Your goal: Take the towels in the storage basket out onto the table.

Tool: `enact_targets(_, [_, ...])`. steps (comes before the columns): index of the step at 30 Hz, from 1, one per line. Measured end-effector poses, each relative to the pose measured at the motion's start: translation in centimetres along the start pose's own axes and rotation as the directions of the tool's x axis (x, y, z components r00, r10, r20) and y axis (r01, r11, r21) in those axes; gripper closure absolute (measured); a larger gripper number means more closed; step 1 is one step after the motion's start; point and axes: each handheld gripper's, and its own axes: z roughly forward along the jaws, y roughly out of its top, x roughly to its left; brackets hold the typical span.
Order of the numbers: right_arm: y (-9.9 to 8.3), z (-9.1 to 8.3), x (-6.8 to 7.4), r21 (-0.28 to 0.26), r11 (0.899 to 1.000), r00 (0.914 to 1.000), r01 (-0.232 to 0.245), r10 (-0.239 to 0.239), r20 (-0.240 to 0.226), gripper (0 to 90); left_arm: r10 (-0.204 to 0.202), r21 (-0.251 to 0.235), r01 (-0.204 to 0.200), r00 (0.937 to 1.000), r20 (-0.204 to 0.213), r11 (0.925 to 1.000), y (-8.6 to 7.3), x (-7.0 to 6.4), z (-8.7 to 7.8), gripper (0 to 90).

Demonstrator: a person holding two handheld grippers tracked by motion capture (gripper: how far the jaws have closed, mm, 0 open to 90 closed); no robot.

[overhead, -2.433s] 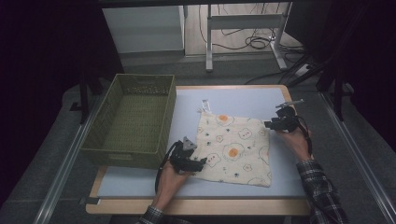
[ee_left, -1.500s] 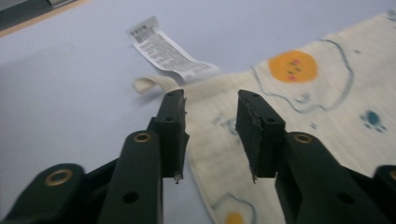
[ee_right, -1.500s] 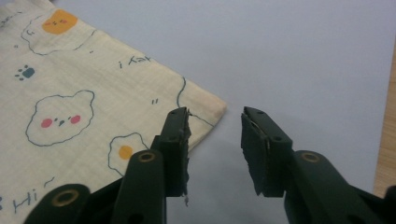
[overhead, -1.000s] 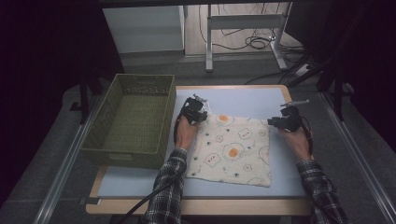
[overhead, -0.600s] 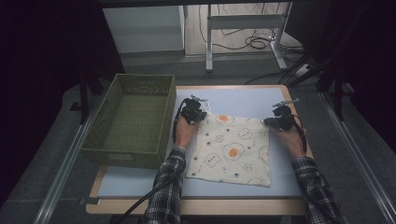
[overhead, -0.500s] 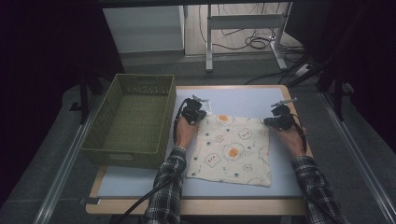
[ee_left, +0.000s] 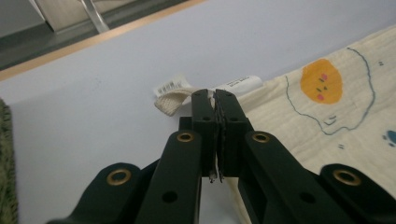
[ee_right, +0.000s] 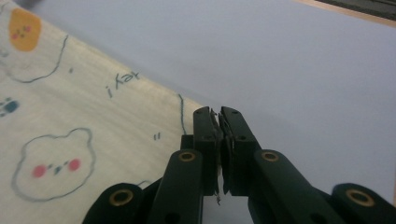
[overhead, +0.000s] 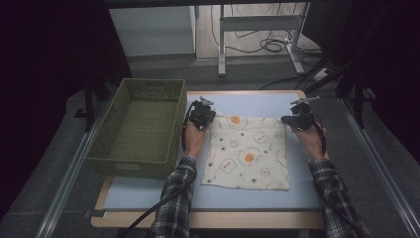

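Table [overhead: 257,101]: pale blue top with a wooden rim.
Basket [overhead: 140,126]: green, at the table's left edge.
Cloth [overhead: 247,153]: cream, printed, flat beside the basket.
Left gripper [ee_left: 215,100]: jaws clamped on the cloth's far left corner.
Right gripper [ee_right: 219,116]: jaws clamped on the cloth's far right corner.

A cream cloth [overhead: 247,153] printed with orange blobs, blue outlines and small bear faces with pink cheeks is seen between the black left gripper [ee_left: 214,100] and the black right gripper [ee_right: 219,116]. A white barcode label [ee_left: 170,87] is shown just beyond the left jaws. An olive-green basket [overhead: 136,126] is seen left of the left gripper, on a pale blue table [overhead: 257,101] edged in light wood. Plaid sleeves [overhead: 173,203] are worn.
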Motion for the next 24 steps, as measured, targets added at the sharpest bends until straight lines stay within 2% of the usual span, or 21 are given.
enact_targets(5, [-0.9,-2.1,0.5,-0.028,1.000,0.9992,0.003,-0.004,-0.041,85.4,0.027,-0.039,-0.027,0.9996,-0.006,0.9989,-1.0,-1.0,-1.7,88.2])
enact_targets(10, [-1.9,-4.0,1.1,-0.053,0.998,0.9978,0.014,-0.018,-0.064,85.4,0.059,-0.022,-0.059,0.9983,-0.004,0.9980,-1.9,-2.5,-3.1,88.0])
enact_targets(16, [-3.7,-5.4,1.7,-0.056,0.998,0.9938,-0.001,-0.005,-0.111,85.1,0.045,0.000,-0.045,0.9989,0.013,0.9990,-3.9,-3.9,-4.1,87.7])
enact_targets(24, [-6.8,-6.4,2.8,-0.039,0.999,0.9871,0.006,-0.012,-0.160,85.1,0.049,-0.034,-0.046,0.9967,0.066,0.9983,-5.8,-4.9,-6.4,87.6])
